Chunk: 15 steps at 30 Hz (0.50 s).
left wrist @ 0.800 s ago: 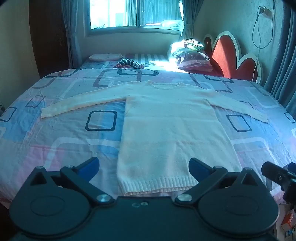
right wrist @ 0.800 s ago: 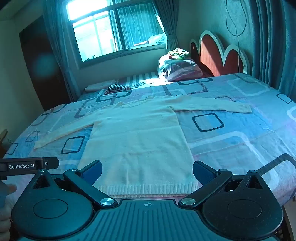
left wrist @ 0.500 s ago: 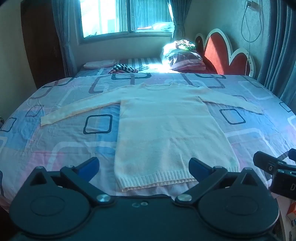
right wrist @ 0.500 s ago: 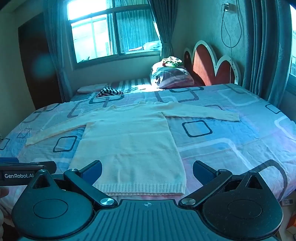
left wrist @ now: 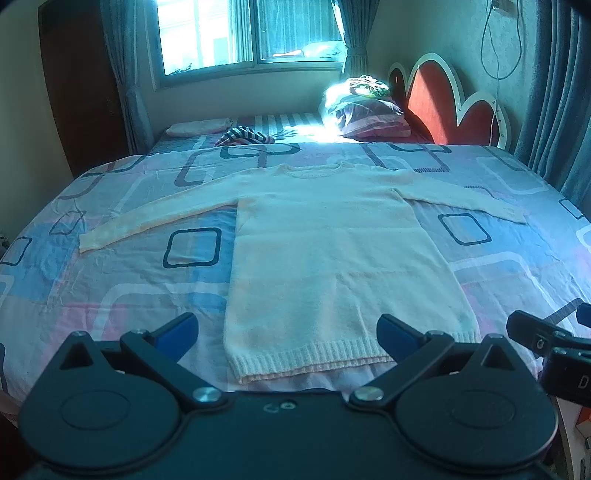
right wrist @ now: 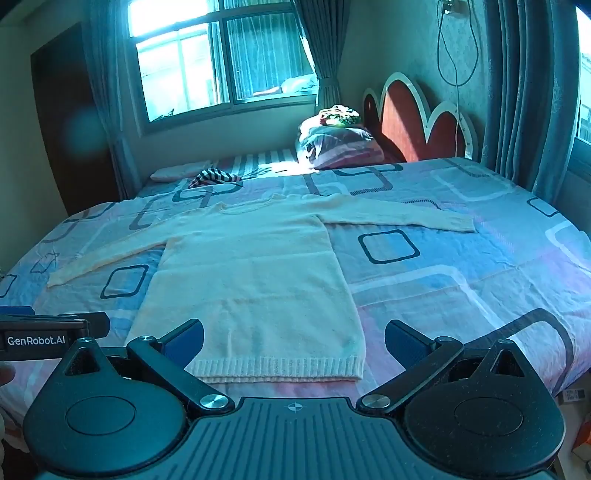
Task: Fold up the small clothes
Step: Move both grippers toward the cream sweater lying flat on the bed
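Left wrist view shows the cream knit sweater [left wrist: 332,258] lying flat in the middle of the bed [left wrist: 110,280], hem nearest, sleeves out toward 9 and 3 o'clock; it looks soft, light and floppy, so I'd pinch a cuff or hem corner. The left gripper [left wrist: 288,332] and right gripper [right wrist: 293,338] gape wide, holding nothing. The patterned sheet is smooth, with pillows [left wrist: 365,114] at 1 o'clock beneath the window [left wrist: 240,33].

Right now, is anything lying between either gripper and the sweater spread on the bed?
Nothing visible. The sweater lies flat on the bedspread, its hem nearest both open grippers, left gripper and right gripper. The striped cloth and pillows sit well beyond it.
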### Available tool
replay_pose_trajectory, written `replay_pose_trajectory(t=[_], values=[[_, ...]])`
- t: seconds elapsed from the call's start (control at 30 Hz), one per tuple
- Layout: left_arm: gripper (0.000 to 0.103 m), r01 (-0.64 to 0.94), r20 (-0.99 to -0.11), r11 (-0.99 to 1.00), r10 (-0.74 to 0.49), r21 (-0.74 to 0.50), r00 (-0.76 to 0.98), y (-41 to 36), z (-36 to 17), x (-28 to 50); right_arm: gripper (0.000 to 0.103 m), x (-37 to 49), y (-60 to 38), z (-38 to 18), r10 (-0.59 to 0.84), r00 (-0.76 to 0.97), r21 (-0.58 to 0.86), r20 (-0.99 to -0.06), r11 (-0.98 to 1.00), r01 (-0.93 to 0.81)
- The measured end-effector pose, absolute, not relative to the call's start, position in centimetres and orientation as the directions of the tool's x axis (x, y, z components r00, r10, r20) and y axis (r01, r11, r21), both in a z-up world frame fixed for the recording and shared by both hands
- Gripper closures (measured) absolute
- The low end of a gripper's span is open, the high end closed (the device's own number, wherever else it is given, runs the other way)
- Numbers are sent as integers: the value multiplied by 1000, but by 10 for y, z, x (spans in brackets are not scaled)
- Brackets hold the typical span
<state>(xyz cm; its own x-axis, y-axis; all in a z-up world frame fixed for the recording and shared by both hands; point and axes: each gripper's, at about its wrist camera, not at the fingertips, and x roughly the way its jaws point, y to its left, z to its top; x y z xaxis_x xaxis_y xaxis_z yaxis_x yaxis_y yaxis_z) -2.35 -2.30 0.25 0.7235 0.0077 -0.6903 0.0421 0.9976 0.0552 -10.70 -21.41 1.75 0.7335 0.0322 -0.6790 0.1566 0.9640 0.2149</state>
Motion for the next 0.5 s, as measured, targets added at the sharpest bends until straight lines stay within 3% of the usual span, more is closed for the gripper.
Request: replay_pose_trajectory(t=[0.5], values=[[1,47,-690,997,11,66,724,-27,0,-22,0,-102,-215,16,29,727,211,-686,964,160]])
